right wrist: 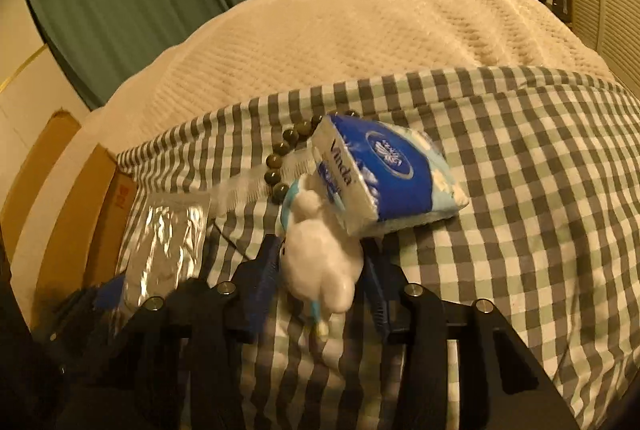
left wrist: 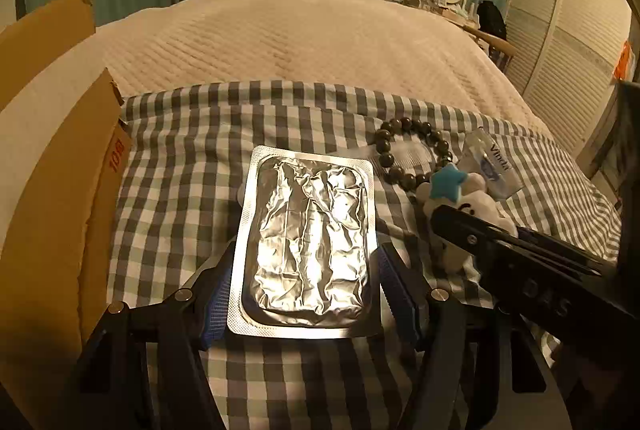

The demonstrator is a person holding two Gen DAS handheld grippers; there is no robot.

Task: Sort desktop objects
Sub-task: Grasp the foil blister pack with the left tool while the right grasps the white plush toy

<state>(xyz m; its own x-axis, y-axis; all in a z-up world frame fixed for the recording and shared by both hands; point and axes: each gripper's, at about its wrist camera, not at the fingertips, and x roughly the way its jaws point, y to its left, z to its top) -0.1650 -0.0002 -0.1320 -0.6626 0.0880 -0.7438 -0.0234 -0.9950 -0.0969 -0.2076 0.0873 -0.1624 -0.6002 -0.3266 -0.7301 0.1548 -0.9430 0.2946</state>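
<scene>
A crinkled silver foil blister pack (left wrist: 306,242) sits between the blue pads of my left gripper (left wrist: 308,266), which is shut on its two long edges over the checked cloth (left wrist: 180,170). The same pack (right wrist: 160,242) shows at the lower left of the right wrist view. A white plush toy (right wrist: 320,262) with a blue star (left wrist: 446,182) lies between the fingers of my right gripper (right wrist: 320,250); both pads press against its sides. In the left wrist view the right gripper (left wrist: 472,234) reaches in from the right over the toy (left wrist: 476,198).
A dark bead bracelet (left wrist: 386,160) and a blue Vinda tissue pack (right wrist: 392,174) lie just beyond the toy, with a clear comb (right wrist: 248,186) beside the beads. An open cardboard box (left wrist: 52,170) stands at the left. A cream bedspread (left wrist: 300,38) stretches behind the cloth.
</scene>
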